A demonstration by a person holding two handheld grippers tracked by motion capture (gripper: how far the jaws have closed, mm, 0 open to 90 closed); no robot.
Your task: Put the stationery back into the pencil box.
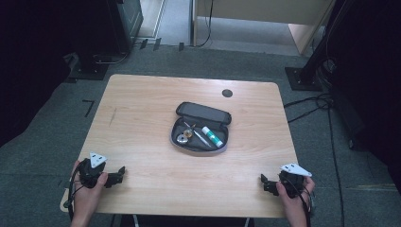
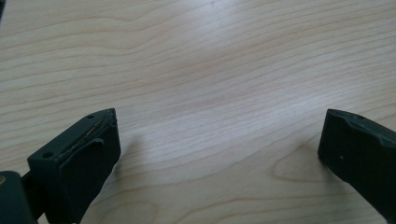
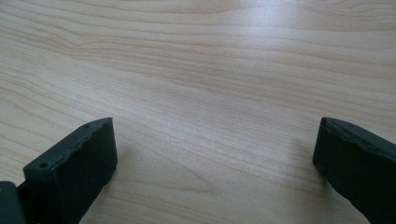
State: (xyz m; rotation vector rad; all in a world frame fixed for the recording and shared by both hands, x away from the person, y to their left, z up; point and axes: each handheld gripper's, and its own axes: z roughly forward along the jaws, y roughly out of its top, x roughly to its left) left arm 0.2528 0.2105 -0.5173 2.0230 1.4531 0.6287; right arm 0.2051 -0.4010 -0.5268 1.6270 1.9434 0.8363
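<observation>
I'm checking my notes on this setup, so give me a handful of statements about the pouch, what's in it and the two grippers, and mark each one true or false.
1. The pouch lies open near the middle of the table. True.
2. The left gripper is shut on the white tube. False: its jaws stand wide apart over bare wood, and the white tube lies in the pouch.
3. The right gripper is open and holds nothing. True.
4. The pouch is empty. False: it holds the tube, a slim metal tool and a small round metal piece.
5. Both grippers rest near the table's near edge, apart from the pouch. True.
</observation>
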